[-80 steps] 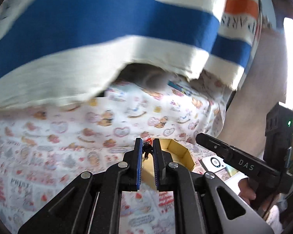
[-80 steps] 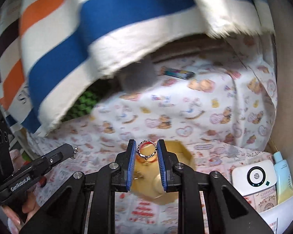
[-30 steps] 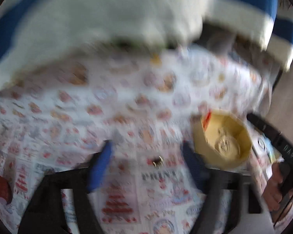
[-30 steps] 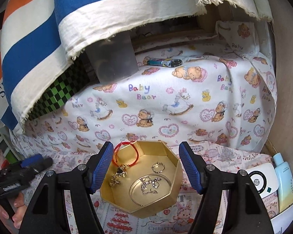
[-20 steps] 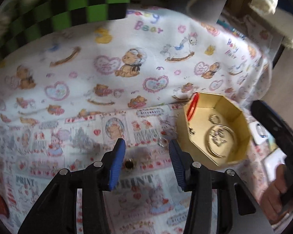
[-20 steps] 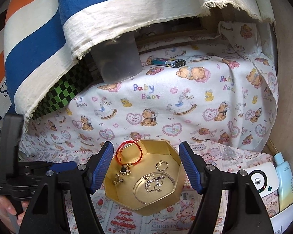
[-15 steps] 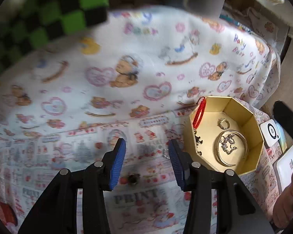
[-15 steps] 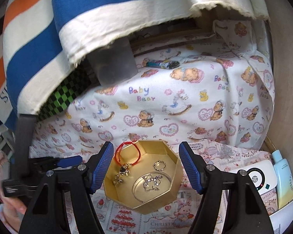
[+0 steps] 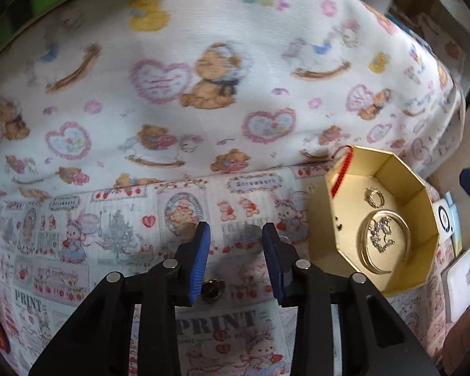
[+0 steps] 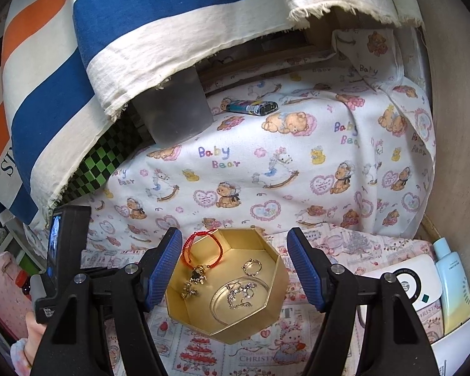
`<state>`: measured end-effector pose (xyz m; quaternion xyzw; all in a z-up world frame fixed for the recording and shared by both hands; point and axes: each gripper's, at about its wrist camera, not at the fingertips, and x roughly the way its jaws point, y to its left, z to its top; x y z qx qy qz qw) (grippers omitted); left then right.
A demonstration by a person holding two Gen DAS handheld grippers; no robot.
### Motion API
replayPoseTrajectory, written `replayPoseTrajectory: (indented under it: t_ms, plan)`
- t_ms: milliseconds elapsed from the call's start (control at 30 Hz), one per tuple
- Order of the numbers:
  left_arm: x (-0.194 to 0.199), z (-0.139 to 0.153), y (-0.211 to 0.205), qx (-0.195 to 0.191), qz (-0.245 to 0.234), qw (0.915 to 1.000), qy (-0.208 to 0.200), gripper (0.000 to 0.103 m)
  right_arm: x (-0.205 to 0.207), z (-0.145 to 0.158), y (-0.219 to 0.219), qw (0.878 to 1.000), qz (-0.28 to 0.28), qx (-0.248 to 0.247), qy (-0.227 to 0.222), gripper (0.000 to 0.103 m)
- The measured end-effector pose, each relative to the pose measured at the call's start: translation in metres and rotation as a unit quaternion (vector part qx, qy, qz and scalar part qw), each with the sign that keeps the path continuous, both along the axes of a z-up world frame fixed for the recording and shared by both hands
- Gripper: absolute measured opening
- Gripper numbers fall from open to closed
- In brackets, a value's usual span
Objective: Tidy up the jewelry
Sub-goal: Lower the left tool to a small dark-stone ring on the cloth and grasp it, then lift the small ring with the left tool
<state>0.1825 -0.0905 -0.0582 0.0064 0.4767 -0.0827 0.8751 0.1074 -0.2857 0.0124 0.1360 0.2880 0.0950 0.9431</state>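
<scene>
A gold octagonal box (image 10: 275, 300) sits on the printed cloth, right of the left gripper (image 9: 423, 200). It holds a red cord bracelet (image 10: 203, 247), a small ring (image 10: 252, 266), a bangle with a sparkly piece (image 10: 239, 294) and a charm (image 10: 195, 279). My right gripper (image 10: 235, 266) is open and empty, its jaws either side of the box. My left gripper (image 9: 235, 250) is open and empty above the cloth. A small dark ring (image 9: 212, 288) lies on the cloth between its jaws, close to the left one. Another small ring (image 9: 283, 238) lies by the right jaw.
A striped blue, white and orange cloth (image 10: 125, 31) hangs over the back. A lighter (image 10: 252, 106) lies on the bear-print cloth (image 10: 297, 163). A grey container (image 10: 175, 112) stands behind. A white device (image 10: 407, 285) and a pale blue bottle (image 10: 452, 282) lie at the right.
Both grippers opened and let go of their jewelry, which now lies in the box. My left gripper moved left and down over the dark ring on the cloth. My right gripper has held still lately.
</scene>
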Motion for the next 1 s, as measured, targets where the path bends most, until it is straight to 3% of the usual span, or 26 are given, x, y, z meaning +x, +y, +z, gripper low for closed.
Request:
replayPoseTrajectory:
  t_ms: [267,467,600,767,900,1000]
  plan:
    - [-0.008,0.004,0.005,-0.034,-0.033,0.9989,0.000,0.032,-0.003,0.003,0.000,1.000,-0.001,-0.006,-0.007,0.071]
    - [-0.014,-0.003,-0.016,0.024,-0.033,0.9992,-0.006,0.031,0.001,-0.001,0.000,1.000,0.002,-0.006,0.003,0.071]
    - [-0.015,-0.002,-0.023,0.052,-0.005,0.9983,-0.025,0.020,-0.001,0.002,-0.001,1.000,0.000,-0.006,-0.004,0.071]
    - [-0.009,0.005,0.003,0.027,0.015,0.9991,-0.030,0.016,-0.002,0.003,-0.001,1.000,-0.002,-0.006,-0.004,0.071]
    - [-0.011,0.012,0.018,-0.027,0.002,0.9994,-0.020,0.016,-0.002,0.003,-0.001,1.000,0.002,-0.008,-0.004,0.071]
    - [-0.013,0.010,0.016,-0.026,-0.008,0.9995,-0.015,0.016,-0.001,0.003,-0.001,1.000,0.002,-0.007,-0.002,0.071]
